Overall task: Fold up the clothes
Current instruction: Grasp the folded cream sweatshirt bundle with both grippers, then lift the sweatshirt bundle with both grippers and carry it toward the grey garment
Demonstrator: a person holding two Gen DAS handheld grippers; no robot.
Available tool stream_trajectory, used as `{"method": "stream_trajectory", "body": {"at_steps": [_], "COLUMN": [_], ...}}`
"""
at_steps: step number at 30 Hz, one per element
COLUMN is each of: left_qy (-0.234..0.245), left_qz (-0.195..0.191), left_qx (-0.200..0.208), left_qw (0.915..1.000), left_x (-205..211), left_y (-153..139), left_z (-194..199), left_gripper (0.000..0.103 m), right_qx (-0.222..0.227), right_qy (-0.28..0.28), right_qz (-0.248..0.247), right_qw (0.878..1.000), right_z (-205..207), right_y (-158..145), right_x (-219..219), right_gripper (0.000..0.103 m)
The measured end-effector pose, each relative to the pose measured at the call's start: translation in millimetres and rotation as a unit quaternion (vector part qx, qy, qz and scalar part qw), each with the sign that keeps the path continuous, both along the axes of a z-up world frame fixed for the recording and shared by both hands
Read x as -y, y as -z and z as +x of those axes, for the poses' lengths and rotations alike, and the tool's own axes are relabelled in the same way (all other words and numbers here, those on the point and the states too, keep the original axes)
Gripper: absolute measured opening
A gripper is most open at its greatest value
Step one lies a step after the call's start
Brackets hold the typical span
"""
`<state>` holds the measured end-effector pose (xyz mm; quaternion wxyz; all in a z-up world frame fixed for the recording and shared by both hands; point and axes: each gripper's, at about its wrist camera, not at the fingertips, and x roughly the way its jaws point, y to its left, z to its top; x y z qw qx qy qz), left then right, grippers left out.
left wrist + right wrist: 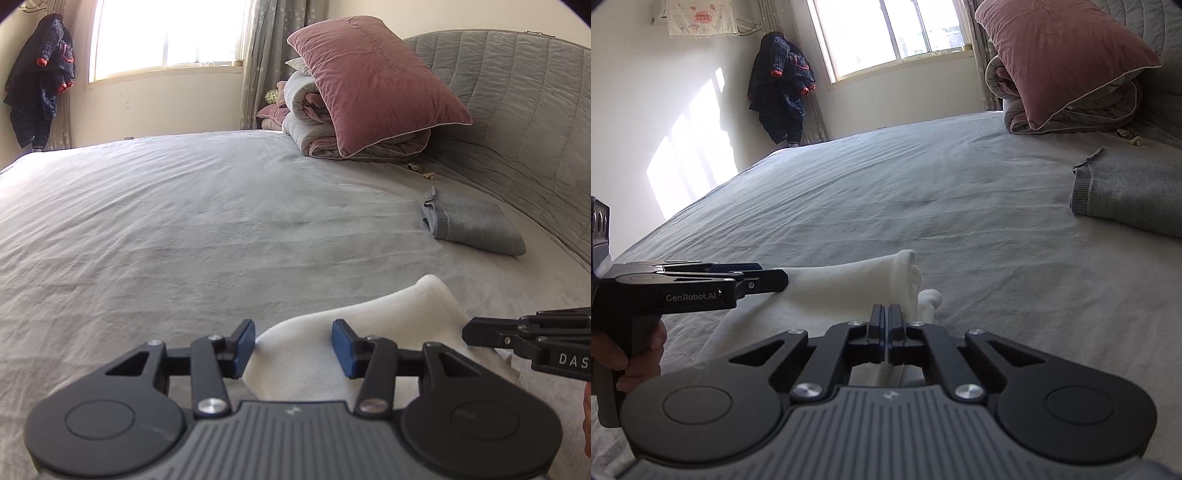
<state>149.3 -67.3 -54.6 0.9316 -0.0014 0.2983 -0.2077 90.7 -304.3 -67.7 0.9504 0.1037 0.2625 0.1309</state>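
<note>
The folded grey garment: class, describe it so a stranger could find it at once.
Start at the big bed with its grey sheet, then look toward the quilted headboard. The folded grey garment lies flat near it, below the pink pillow; unlike the white cloth, it is knitted, grey and untouched.

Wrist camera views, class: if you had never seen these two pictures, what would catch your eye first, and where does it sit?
First, the white garment at the near edge of the grey bed, with the right gripper shut on it and the left gripper open around its edge. Next, the pink pillow on a rolled quilt by the headboard. A folded grey garment lies to the right.
</note>
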Motion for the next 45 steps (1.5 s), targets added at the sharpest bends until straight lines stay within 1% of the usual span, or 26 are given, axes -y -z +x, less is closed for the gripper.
{"method": "stream_trajectory", "body": {"at_steps": [1, 3, 4, 5, 6, 7, 10, 16, 20, 23, 26, 29, 32, 34, 35, 37, 40, 45], "left_qy": [-0.003, -0.008, -0.011, -0.014, -0.016, -0.019, -0.021, -0.015, 0.001, 0.012, 0.02, 0.028, 0.05, 0.059, 0.062, 0.062, 0.046, 0.022], "left_qz": [-0.003, -0.01, -0.014, -0.017, -0.021, -0.024, -0.033, -0.047, -0.033, -0.029, -0.02, -0.007, 0.016, 0.027, 0.027, 0.015, -0.015, -0.057], "left_qx": [-0.007, -0.022, -0.029, -0.037, -0.044, -0.051, -0.068, -0.09, -0.09, -0.103, -0.11, -0.124, -0.124, -0.111, -0.103, -0.094, -0.095, -0.122], "left_qw": [1.0, 0.9997, 0.9994, 0.9991, 0.9987, 0.9982, 0.9969, 0.9947, 0.9953, 0.9942, 0.9935, 0.9919, 0.9909, 0.9917, 0.9924, 0.9935, 0.9943, 0.9907], "left_x": [-2.6, -7.7, -10.2, -12.8, -15.3, -17.9, -20.3, -16.3, -13.2, -15.9, -21.8, -26.1, -28.7, -30.1, -31.3, -34.6, -38.0, -33.5], "left_y": [-0.8, -2.3, -3.1, -3.9, -4.7, -5.5, -4.2, 4.3, 13.0, 20.8, 22.9, 18.1, 8.7, 1.5, -2.6, -9.3, -14.6, -8.9], "left_z": [-1.4, -4.1, -5.5, -6.9, -8.2, -9.6, -14.4, -25.3, -40.2, -54.4, -68.0, -75.0, -82.0, -86.8, -88.4, -87.0, -76.1, -54.0], "left_gripper": [0.053, 0.06, 0.063, 0.064, 0.065, 0.065, 0.066, 0.066, 0.066, 0.066, 0.066, 0.066, 0.069, 0.074, 0.075, 0.079, 0.08, 0.08], "right_qx": [0.0, 0.001, -0.001, -0.002, -0.007, -0.009, -0.014, -0.037, -0.055, -0.079, -0.084, -0.085, -0.086, -0.085, -0.085, -0.087, -0.095, -0.112], "right_qy": [-0.003, -0.004, -0.004, -0.004, -0.002, 0.0, 0.002, 0.024, 0.03, 0.036, 0.036, 0.036, 0.038, 0.043, 0.044, 0.044, 0.045, 0.047], "right_qz": [0.001, -0.005, -0.006, -0.007, -0.008, -0.009, -0.01, -0.001, 0.0, -0.004, 0.004, 0.006, 0.009, 0.018, 0.024, 0.039, 0.054, 0.068], "right_qw": [1.0, 1.0, 1.0, 1.0, 1.0, 1.0, 1.0, 0.999, 0.998, 0.996, 0.996, 0.996, 0.996, 0.995, 0.995, 0.994, 0.993, 0.99], "right_z": [-2.6, -5.6, -6.0, -6.3, -5.9, -5.8, -5.5, -1.1, 2.5, 5.8, 5.7, 2.8, -0.5, -2.8, -3.8, -5.1, -4.6, -1.7], "right_y": [-3.0, -8.6, -10.5, -12.3, -13.7, -15.0, -16.7, -13.4, -8.9, -1.4, -0.3, -4.0, -8.5, -13.2, -14.8, -17.3, -17.1, -13.3], "right_x": [-1.3, -4.4, -5.4, -6.4, -7.3, -7.7, -8.0, -0.8, 2.8, 5.5, 8.5, 9.2, 9.9, 13.0, 14.6, 18.1, 20.5, 22.0], "right_gripper": [0.017, 0.017, 0.019, 0.023, 0.036, 0.046, 0.046, 0.046, 0.047, 0.048, 0.051, 0.051, 0.054, 0.062, 0.064, 0.066, 0.067, 0.07]}}
